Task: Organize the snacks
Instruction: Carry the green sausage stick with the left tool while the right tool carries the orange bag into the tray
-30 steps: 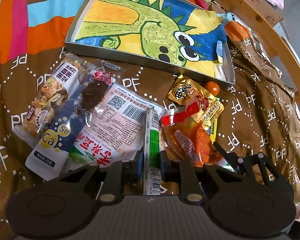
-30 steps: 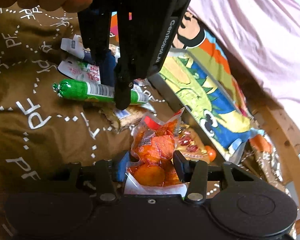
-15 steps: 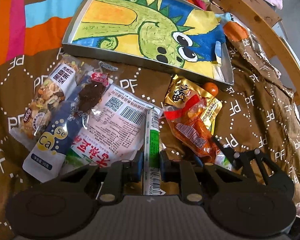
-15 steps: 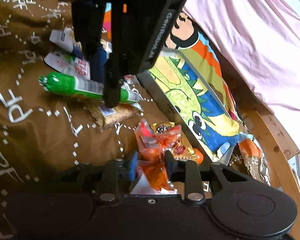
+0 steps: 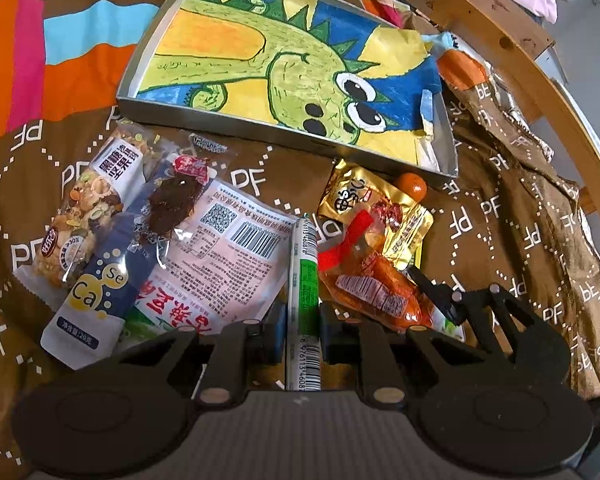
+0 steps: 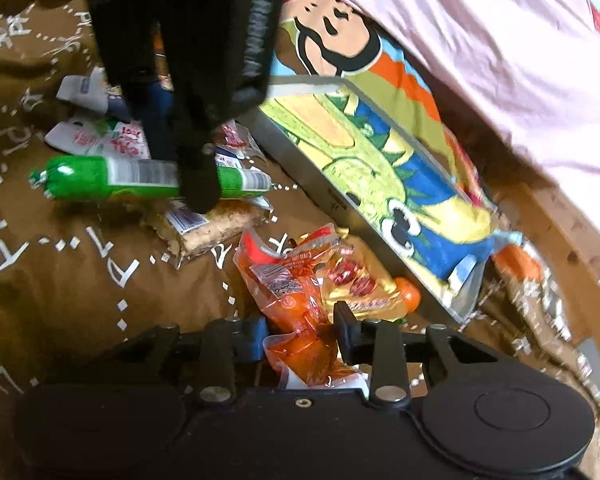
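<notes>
My left gripper (image 5: 303, 330) is shut on a green sausage stick (image 5: 305, 280), which also shows in the right wrist view (image 6: 100, 178) under the left gripper's fingers (image 6: 198, 184). My right gripper (image 6: 300, 334) is shut on an orange snack packet (image 6: 296, 312), seen in the left wrist view (image 5: 372, 288) with the right gripper's fingertips (image 5: 432, 288) at its lower end. A metal tray (image 5: 228, 122) with a dinosaur drawing lies beyond the snacks.
A nut bar (image 5: 84, 208), a blue Ca sachet (image 5: 100, 292), a dark snack (image 5: 172, 204), a white pouch (image 5: 220, 264), a gold packet (image 5: 384, 208) and an orange ball (image 5: 410, 186) lie on the brown cloth. A wooden rail (image 5: 512, 44) curves at right.
The right gripper closed on the orange packet and raised it slightly. The left gripper, holding the green stick, has lifted it a little off the cloth.
</notes>
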A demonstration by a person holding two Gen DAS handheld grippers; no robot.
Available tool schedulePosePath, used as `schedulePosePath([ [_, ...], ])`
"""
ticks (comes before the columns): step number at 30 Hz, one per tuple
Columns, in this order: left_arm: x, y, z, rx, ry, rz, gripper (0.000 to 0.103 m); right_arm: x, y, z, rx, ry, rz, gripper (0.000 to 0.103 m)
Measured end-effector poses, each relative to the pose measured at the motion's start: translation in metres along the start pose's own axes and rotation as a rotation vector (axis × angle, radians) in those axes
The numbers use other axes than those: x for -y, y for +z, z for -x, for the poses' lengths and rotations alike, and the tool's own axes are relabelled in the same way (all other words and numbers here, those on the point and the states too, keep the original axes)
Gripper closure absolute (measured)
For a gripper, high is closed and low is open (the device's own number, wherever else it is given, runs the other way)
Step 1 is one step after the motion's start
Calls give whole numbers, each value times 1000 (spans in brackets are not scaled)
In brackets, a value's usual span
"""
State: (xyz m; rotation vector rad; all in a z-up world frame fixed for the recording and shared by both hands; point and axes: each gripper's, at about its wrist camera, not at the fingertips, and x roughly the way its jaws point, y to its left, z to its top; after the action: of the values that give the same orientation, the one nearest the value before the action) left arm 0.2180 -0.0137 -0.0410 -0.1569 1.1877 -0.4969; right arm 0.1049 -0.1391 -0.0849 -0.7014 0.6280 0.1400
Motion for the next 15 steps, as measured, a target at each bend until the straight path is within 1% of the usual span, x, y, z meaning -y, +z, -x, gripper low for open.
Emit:
schedulePosePath([
  [2,0,1,4,17,-7,3,85,-4,2,7,28,-25,38,68],
  [5,-1,4,11,50,-20,13,85,-4,4,18,62,-50,45,68],
  [8,-3,12,17,100,-30,45,85,0,6,23,107,-126,50,68],
  [10,-5,24,19,133,-53,78,85,7,9,20,127,-173,28,68],
  [12,-5,37,18,167,-68,99,85,20,13,15,139,-194,-19,68],
  [15,-5,62,16,252,-52,93,85,41,21,2,149,-230,-78,68],
])
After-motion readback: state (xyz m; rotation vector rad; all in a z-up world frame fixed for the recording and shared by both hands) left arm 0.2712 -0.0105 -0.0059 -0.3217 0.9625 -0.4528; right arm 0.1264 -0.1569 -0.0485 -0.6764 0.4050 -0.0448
